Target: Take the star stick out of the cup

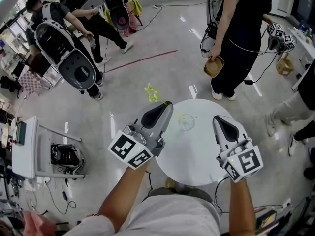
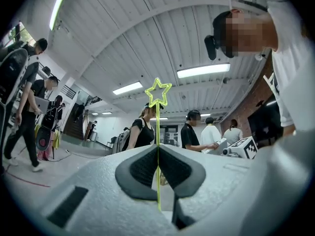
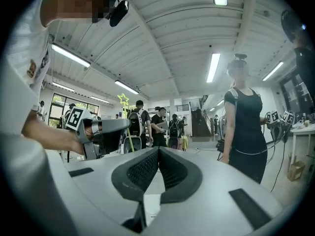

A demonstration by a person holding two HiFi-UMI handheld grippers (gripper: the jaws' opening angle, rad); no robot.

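Pinching the star stick [image 2: 157, 122] mid-shaft, the left gripper [image 2: 158, 149] has its jaws pressed together on it; the right gripper [image 3: 157, 151] is closed on nothing. The stick's long axis runs to 12 o'clock, star uppermost. In the head view it slants toward 10 o'clock from the cup [image 1: 186, 123]. Its tail seems near the rim, so a sideways drag could topple the unsteadied cup, or the thin shaft could swivel.

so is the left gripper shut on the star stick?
Shut. In its own view the left gripper is closed tight on the star stick, no gap showing.
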